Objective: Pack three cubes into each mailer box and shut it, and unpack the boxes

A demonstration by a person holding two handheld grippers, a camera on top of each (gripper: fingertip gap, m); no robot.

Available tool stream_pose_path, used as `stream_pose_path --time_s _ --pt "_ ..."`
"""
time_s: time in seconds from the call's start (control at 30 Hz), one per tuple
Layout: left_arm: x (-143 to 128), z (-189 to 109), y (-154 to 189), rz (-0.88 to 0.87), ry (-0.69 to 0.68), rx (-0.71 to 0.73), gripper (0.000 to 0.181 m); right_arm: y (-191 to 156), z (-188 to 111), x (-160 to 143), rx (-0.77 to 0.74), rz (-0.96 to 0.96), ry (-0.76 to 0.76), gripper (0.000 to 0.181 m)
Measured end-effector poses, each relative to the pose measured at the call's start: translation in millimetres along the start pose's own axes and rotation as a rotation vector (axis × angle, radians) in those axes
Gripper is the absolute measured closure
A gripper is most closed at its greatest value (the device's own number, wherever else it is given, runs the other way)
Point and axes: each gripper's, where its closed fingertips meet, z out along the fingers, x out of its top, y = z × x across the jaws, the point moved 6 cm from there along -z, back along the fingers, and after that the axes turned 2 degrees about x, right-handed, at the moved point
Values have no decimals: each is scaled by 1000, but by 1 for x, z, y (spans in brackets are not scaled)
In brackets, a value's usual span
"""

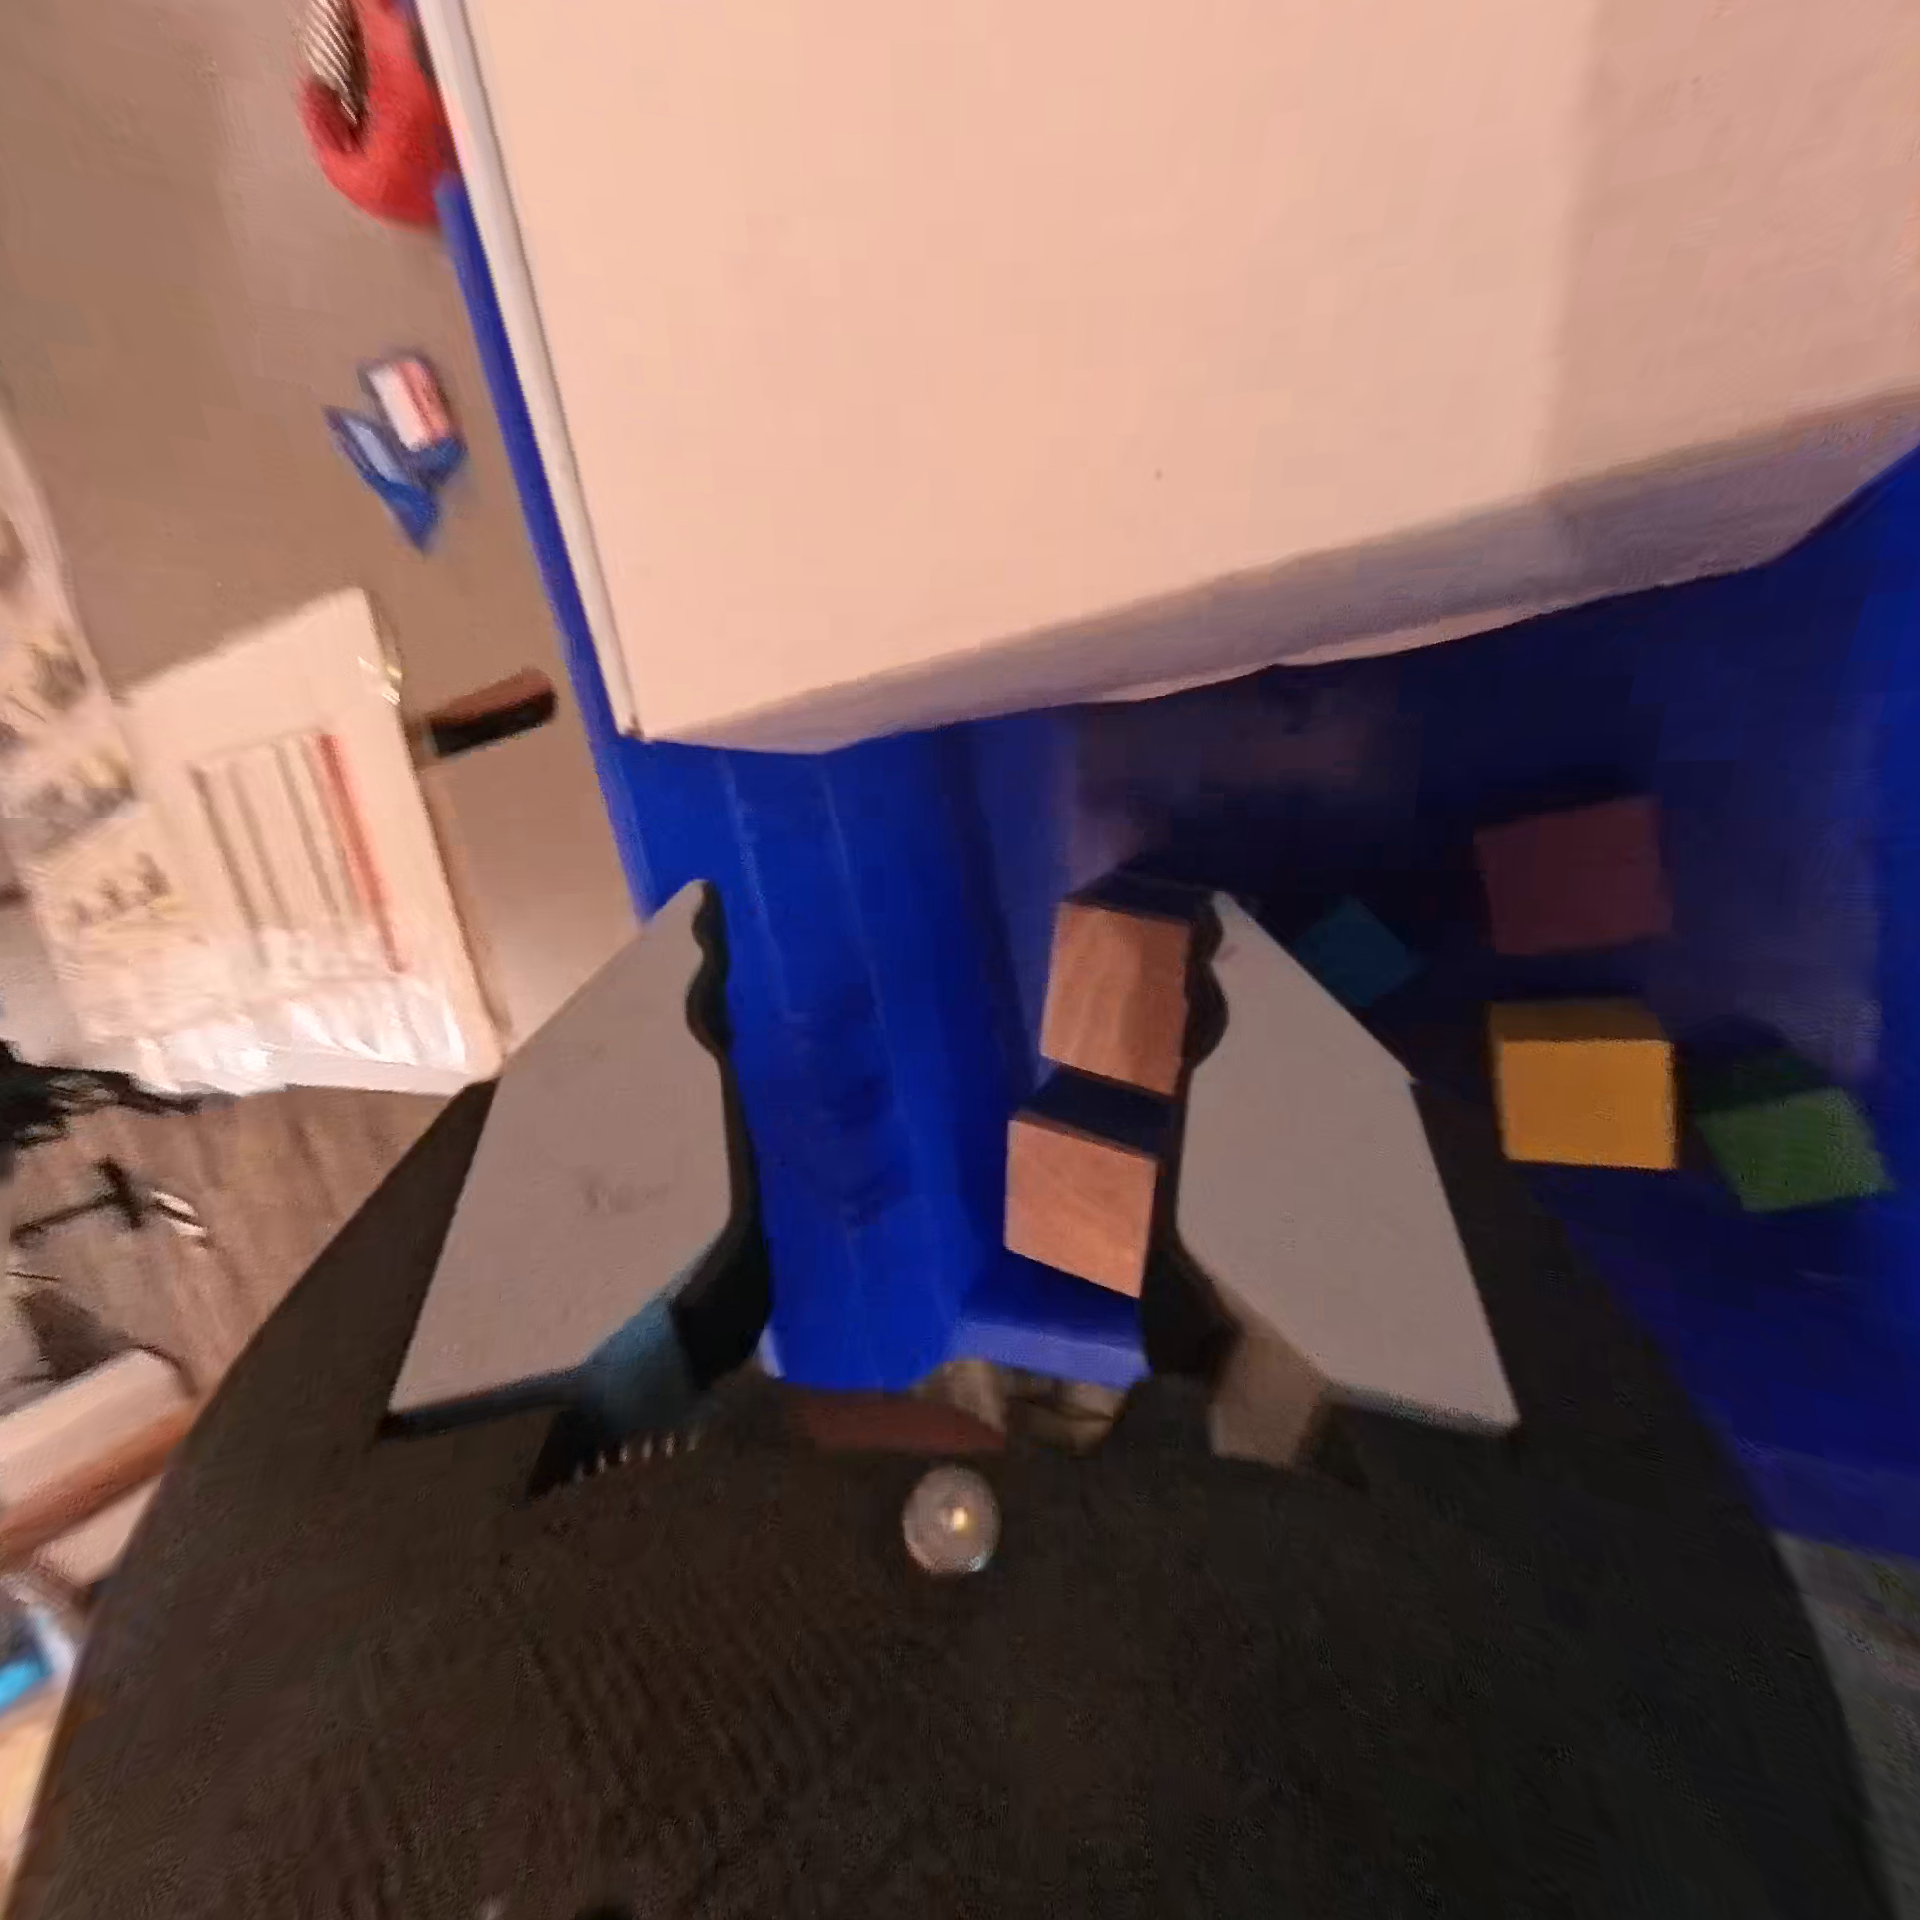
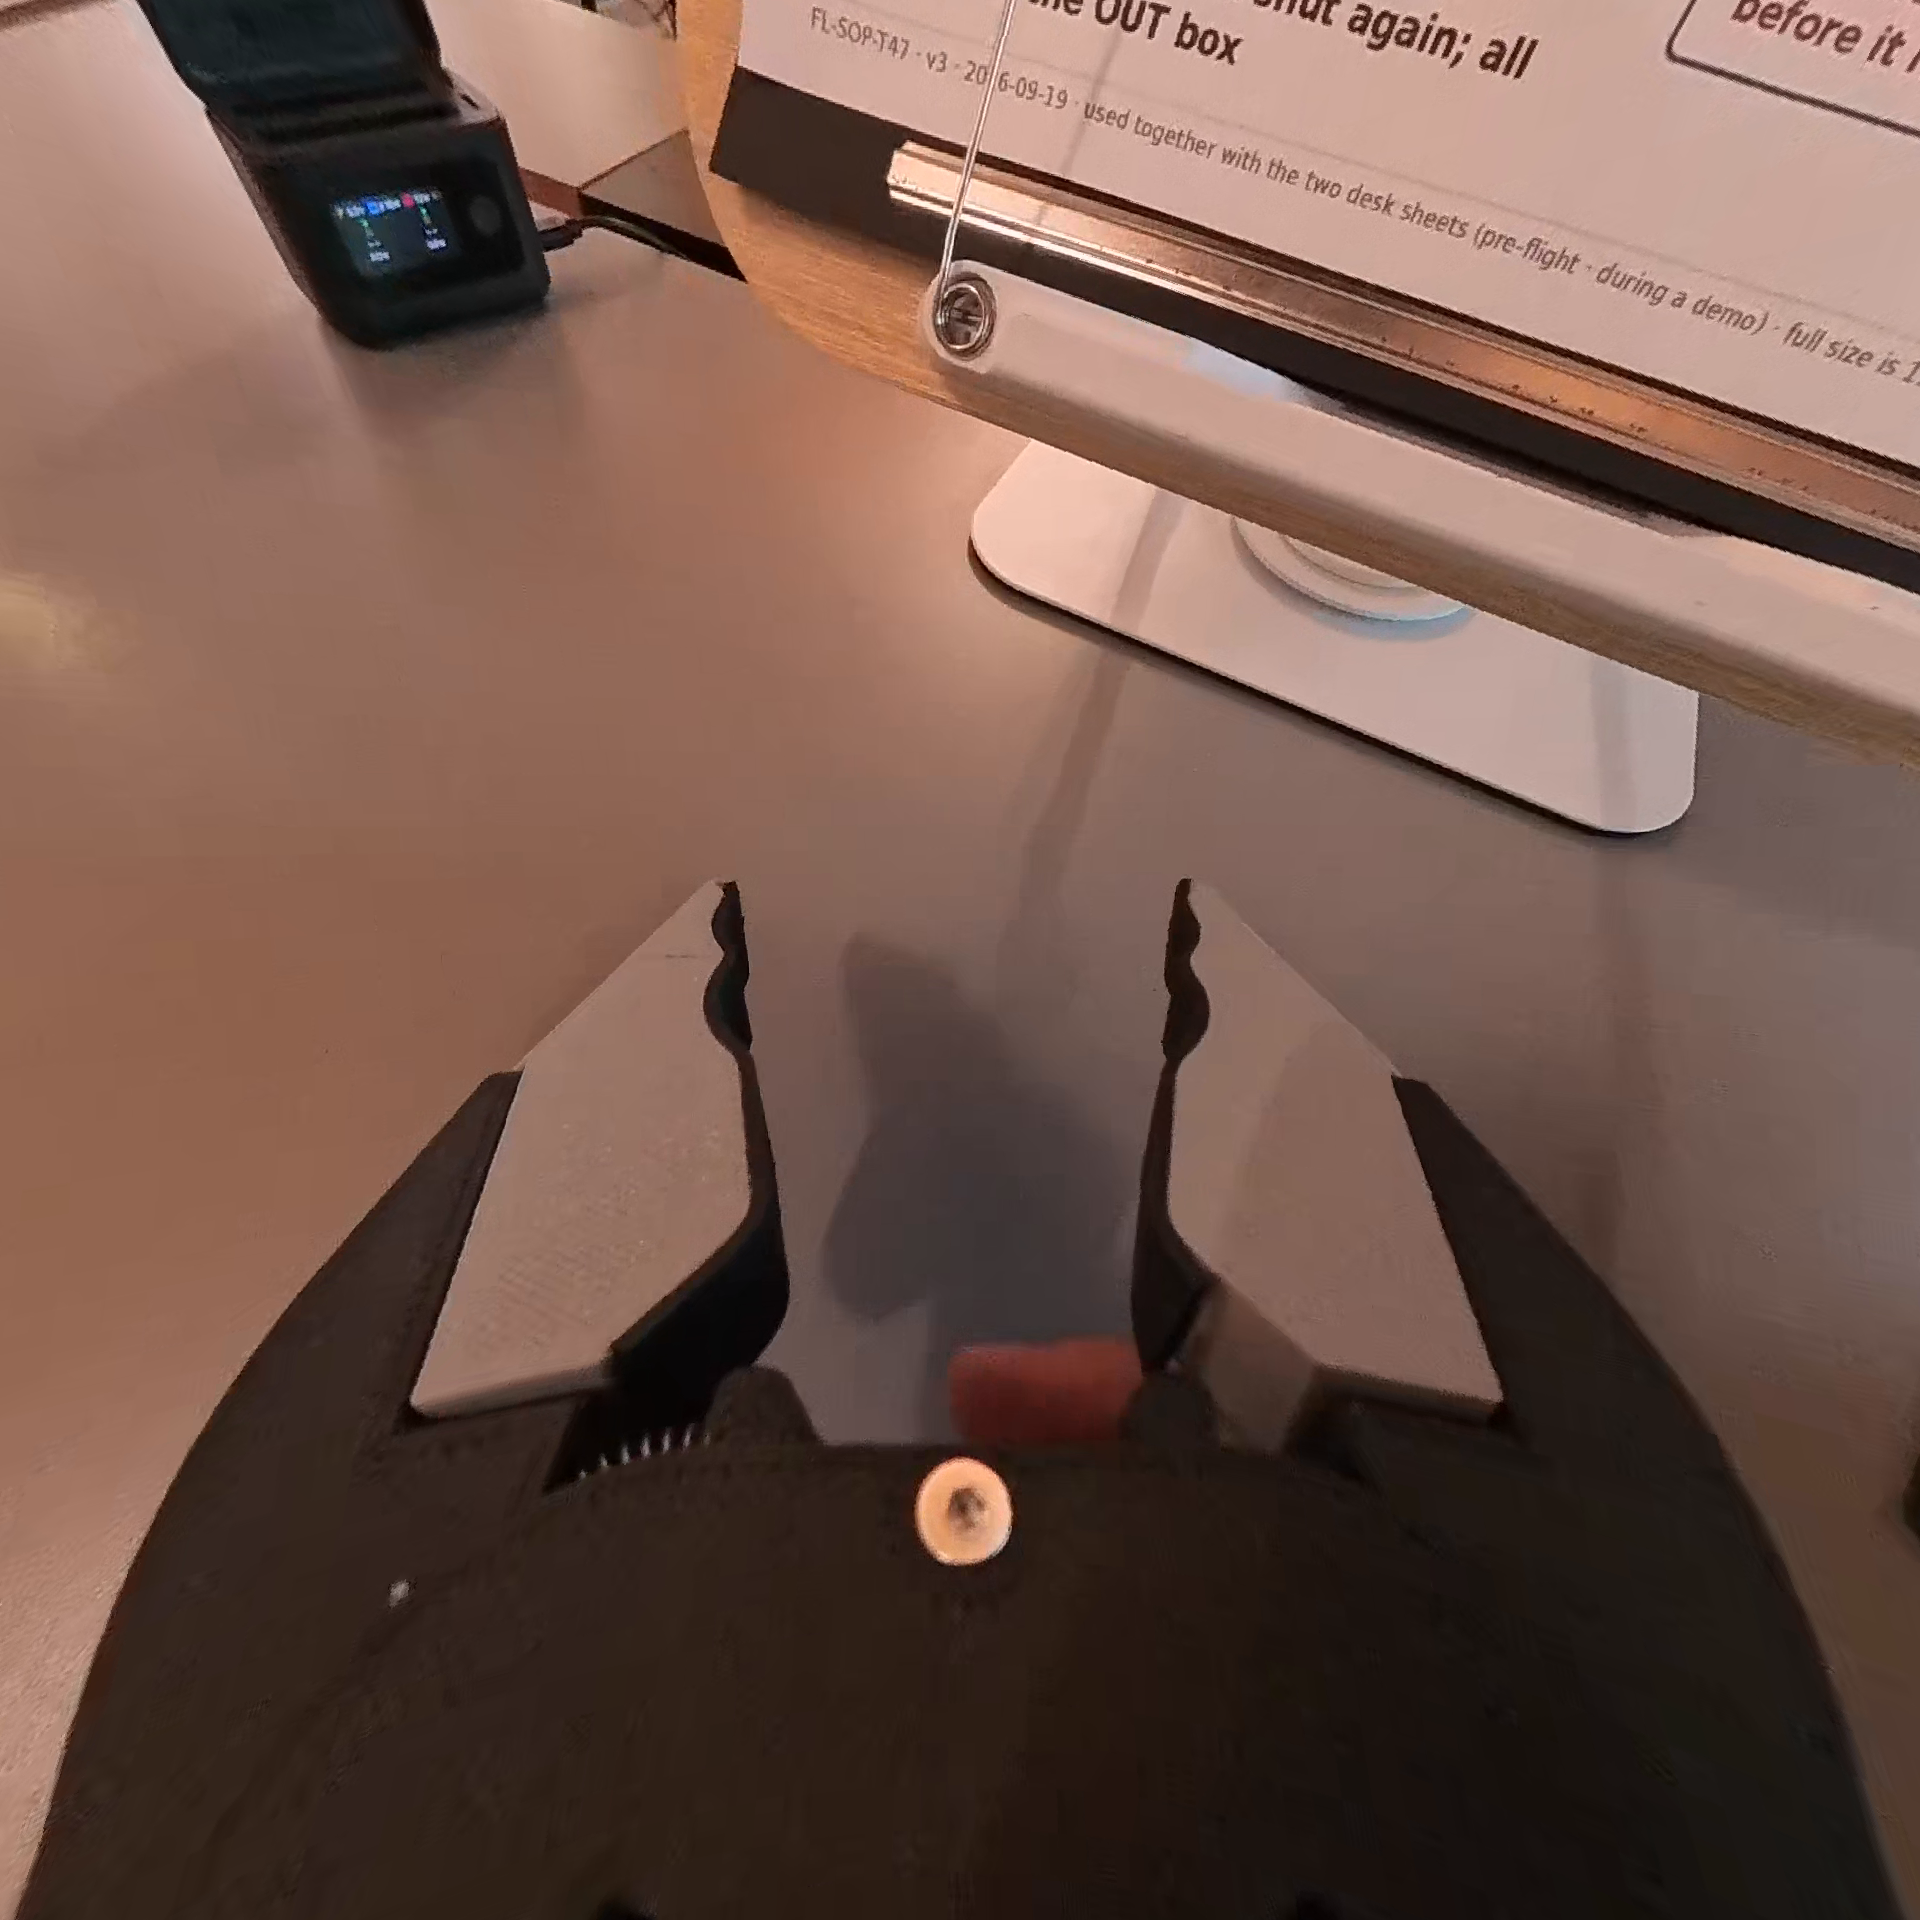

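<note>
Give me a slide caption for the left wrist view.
Open left gripper at a blue box holding coloured cubes, its white lid raised.

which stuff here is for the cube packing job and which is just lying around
For the job: blue box with white lid; two wood-coloured cubes, red cube, yellow cube, green cube.

Lying about: black device, sheet stand, red object.

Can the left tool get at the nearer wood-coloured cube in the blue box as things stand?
Probably yes. The left tool is open, and the nearer wood-coloured cube lies between its fingers inside the blue box. The white lid hangs above, farther back. Blur hides the clearance beside the box wall.
</note>
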Motion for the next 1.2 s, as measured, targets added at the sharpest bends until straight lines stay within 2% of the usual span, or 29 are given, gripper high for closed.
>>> stream_pose_path --time_s 0.07,0.13,0.23,0.3,0.4,0.47,0.5,0.53,0.77,0.87,0.93,1.07,1.13,1.2 --pt "4 0 5 140 80 104 76 0 1 0 7 2 -8 102" --pt "10 1 10 304 172 264 69 -1 2 -1 14 0 -17 102" --pt "26 4 16 511 332 529 77 -2 2 -1 14 -11 -23 102" --pt "34 7 21 580 401 621 81 -2 2 -1 10 -19 -20 102" --pt "43 4 27 620 475 658 84 -3 1 -1 12 -19 -18 102" --pt "44 3 30 658 480 626 116 -3 1 -1 14 -18 -18 103" --pt "45 2 30 672 485 624 126 -3 1 -1 14 -19 -19 103" --pt "47 0 29 678 496 628 128 -4 2 -1 15 -21 -22 103" --pt "51 -10 24 593 573 631 125 -6 2 -1 9 -43 -27 104" --pt "54 -11 24 571 604 591 117 -7 1 -1 9 -47 -28 104" --pt "58 -13 23 539 616 576 101 -8 1 -2 7 -51 -27 104" --pt "66 -16 20 464 654 522 94 -9 1 -2 6 -52 -27 104" --pt "70 -21 18 441 693 555 101 -9 1 -2 10 -49 -25 104" --pt "72 -29 20 430 766 570 121 -9 0 -2 11 -48 -25 104"
